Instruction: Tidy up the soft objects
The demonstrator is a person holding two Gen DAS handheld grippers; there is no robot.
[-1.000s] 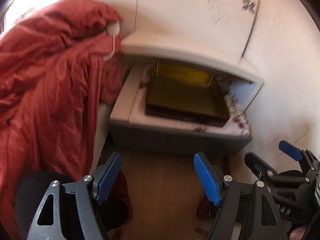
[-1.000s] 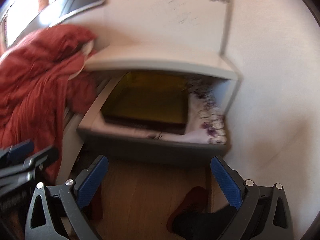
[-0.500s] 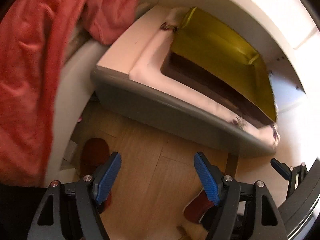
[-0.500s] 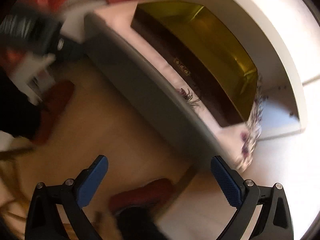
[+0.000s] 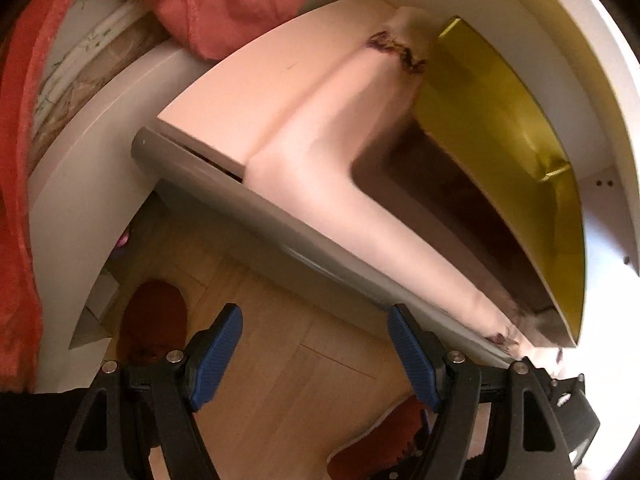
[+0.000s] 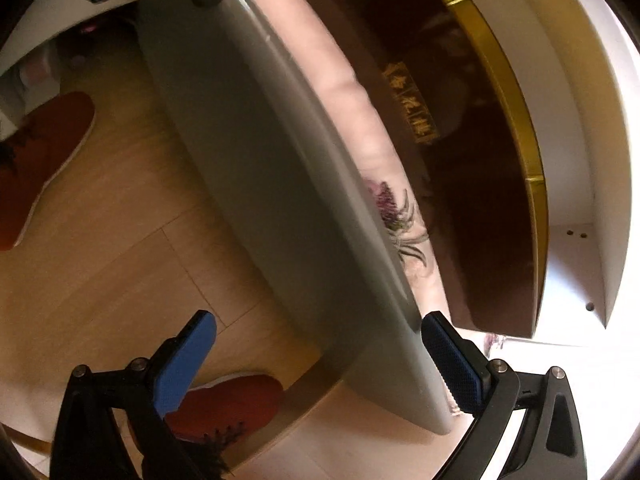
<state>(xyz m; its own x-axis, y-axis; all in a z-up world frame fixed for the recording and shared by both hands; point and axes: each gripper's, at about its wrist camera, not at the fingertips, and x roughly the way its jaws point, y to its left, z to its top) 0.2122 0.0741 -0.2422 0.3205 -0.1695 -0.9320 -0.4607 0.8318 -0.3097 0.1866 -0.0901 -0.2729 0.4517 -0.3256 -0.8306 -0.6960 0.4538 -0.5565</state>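
Note:
An open grey-fronted drawer (image 5: 256, 204) holds a folded pale pink cloth with purple flower print (image 5: 332, 160) and a dark box with a gold lid (image 5: 492, 128). The drawer front (image 6: 280, 184), the cloth (image 6: 360, 104) and the box (image 6: 460, 92) also show in the right wrist view. My left gripper (image 5: 316, 352) is open and empty, just in front of the drawer front. My right gripper (image 6: 316, 348) is open and empty, its jaws either side of the drawer front's near corner. A red blanket (image 5: 224, 0) hangs at the upper left.
Wooden floor (image 5: 280, 320) lies below the drawer. Red slippers lie on it in the left wrist view (image 5: 154, 320) and the right wrist view (image 6: 44, 152). A white bedside frame (image 5: 80, 208) stands left. The white cabinet top (image 5: 560, 20) overhangs the drawer.
Both grippers have moved closer to the drawer and tilted downward. The drawer now fills more of each view. Both stay open and empty.

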